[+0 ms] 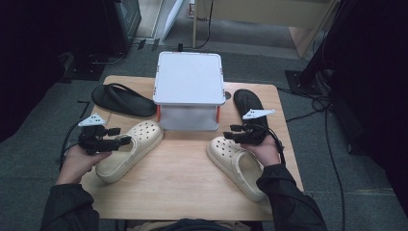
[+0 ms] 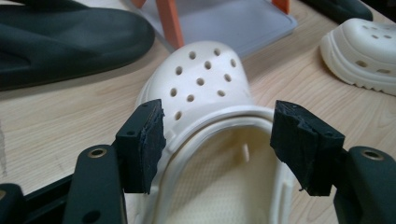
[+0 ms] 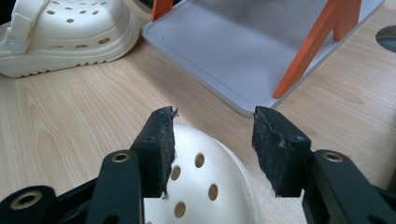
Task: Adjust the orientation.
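Two cream clogs, a gripper at each

The left gripper (image 2: 219, 140) has its jaws spread wide around the left clog's (image 1: 126, 151) rim, not squeezing. The right gripper (image 3: 212, 149) hangs released over the toe of the right clog (image 1: 238, 166). Both clogs sit on the worktop (image 1: 185, 183) in front of the white stand (image 1: 188, 91).
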The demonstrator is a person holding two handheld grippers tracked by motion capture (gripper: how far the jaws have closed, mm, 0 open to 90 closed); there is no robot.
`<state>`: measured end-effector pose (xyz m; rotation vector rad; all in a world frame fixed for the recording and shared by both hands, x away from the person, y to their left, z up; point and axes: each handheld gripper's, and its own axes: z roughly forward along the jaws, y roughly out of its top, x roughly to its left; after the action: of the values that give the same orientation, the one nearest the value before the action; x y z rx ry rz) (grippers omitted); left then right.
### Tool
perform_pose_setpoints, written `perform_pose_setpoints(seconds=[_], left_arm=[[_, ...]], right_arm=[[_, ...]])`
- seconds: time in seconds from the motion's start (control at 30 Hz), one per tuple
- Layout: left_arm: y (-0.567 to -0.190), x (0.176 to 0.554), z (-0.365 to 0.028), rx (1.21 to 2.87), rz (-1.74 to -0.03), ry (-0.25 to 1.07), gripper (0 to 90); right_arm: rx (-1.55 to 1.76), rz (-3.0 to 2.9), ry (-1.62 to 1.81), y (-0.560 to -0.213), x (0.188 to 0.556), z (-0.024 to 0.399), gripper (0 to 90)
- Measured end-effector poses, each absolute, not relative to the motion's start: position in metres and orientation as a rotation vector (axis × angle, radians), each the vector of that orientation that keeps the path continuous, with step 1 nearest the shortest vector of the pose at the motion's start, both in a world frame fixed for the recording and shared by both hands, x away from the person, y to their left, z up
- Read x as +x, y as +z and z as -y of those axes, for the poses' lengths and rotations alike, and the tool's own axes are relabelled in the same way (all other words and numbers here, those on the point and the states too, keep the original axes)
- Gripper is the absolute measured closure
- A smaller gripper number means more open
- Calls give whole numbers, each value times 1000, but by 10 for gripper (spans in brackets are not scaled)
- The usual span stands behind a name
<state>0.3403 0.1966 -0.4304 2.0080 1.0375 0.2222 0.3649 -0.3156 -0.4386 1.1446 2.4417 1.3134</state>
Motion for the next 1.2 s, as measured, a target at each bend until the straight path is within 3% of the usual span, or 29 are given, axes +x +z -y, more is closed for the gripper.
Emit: perform_pose_setpoints(seconds=[0.53,0.97,1.2], left_arm=[[-448,345,-204,2041,-1047,224,377],[-459,358,-194,2075,-1039,254,475],[-456,353,-194,2090,-1005,327,582]], right_arm=[[1156,-2447,1303,-439,364,316,492],[1149,-2462,1282,-440,364,315,489],[1147,-2457,1285,-441,362,314,488]])
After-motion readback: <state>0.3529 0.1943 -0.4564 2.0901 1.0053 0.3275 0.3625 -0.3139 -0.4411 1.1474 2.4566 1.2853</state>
